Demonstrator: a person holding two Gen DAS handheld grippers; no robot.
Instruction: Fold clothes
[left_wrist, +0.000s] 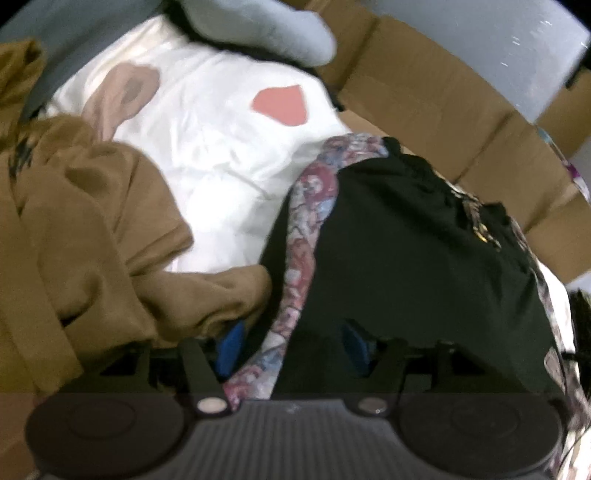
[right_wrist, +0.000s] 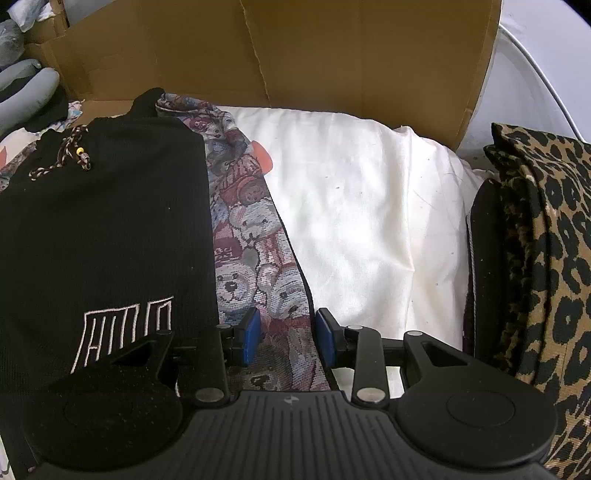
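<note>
The black knit garment (right_wrist: 110, 236) lies folded on top of a teddy-bear tapestry piece (right_wrist: 255, 236), whose patterned edge shows as a strip along its side; both rest on a white sheet (right_wrist: 369, 206), with a cardboard wall (right_wrist: 332, 55) beyond the tips of the tongs. The right tongs (right_wrist: 289, 334) point steeply down with the tapestry strip directly between the blue pads (right_wrist: 251, 332); the jaws stand partly apart and a gap shows on each side of the cloth, so they read as open and gripping nothing. The left tongs (left_wrist: 293, 345) straddle the same patterned band where it meets the black knit (left_wrist: 406, 258). Their jaws are apart too, the pads (left_wrist: 232, 339) half buried in cloth, with a loose brown garment (left_wrist: 92, 240) bunched against the left pad. Both pieces look soft and limp: the ribbed knit should stretch and sag from any single pinch, while the woven tapestry looks thicker, a little stiffer and heavier, and likely to hold a crease better. Neither seems slippery or fragile, though the beaded drawcord (right_wrist: 74, 151) on the knit could snag. A sensible hold would be the doubled edge just ahead of each pair of pads, taking both layers together so the stack moves as one. A leopard-print cushion (right_wrist: 546, 258) sits well off to the right of the right tongs.
</note>
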